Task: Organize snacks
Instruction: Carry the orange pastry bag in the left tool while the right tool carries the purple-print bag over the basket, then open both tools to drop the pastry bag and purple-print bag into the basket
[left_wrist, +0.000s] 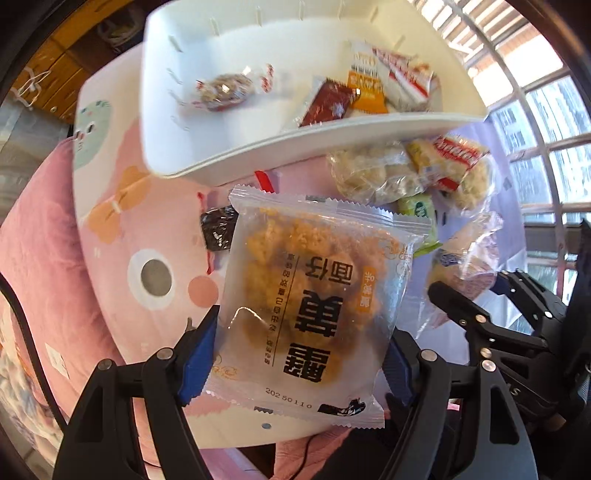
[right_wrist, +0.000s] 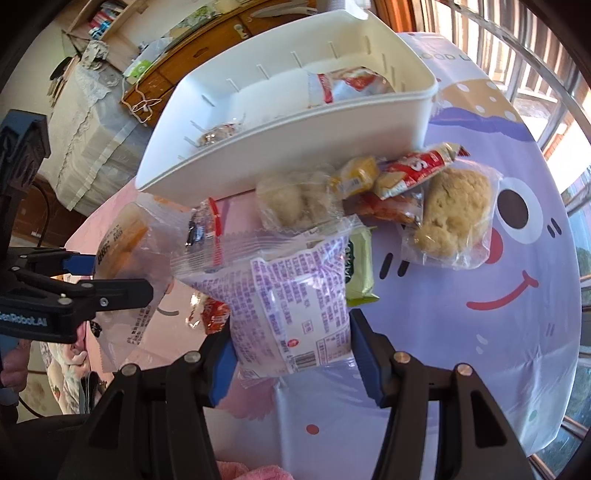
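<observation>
the left gripper (left_wrist: 301, 354) has its blue-padded jaws part open and pressed against the two side edges of a frosted, square plastic packet of golden crispy snack with bold black printed characters (left_wrist: 314, 295), which hangs lifted clear of the cartoon-printed pink and lilac tablecloth (left_wrist: 147, 236). the right gripper (right_wrist: 293, 360) likewise stands part open, its blue pads clamped on either side of a clear plastic packet printed with purple text and a barcode (right_wrist: 295, 306), also raised above the cloth. in the left wrist view the right gripper (left_wrist: 476, 295) shows at the right edge with that crinkled clear packet (left_wrist: 463, 262) in front of it; in the right wrist view the left gripper (right_wrist: 110, 284) reaches in from the left with its frosted packet (right_wrist: 125, 240). behind both stands a white rectangular plastic bin with slotted inner walls (left_wrist: 258, 144), set on the cloth. inside it lie a clear-wrapped round brown snack (left_wrist: 223, 90), a dark red sachet (left_wrist: 327, 103), an orange packet (left_wrist: 365, 88) and red-and-white wrappers (left_wrist: 400, 75) heaped towards its right end. just in front of the bin, on the cloth, lies a loose pile: a clear bag of pale puffed cakes (right_wrist: 295, 199), a small yellow packet (right_wrist: 356, 175), a red-and-white wrapper (right_wrist: 417, 168), a clear-wrapped pale round cake (right_wrist: 454, 218) and a green packet (right_wrist: 360, 266) partly under the held one. a small black-and-red wrapper (right_wrist: 201, 225) sits close under the bin's near wall.
</observation>
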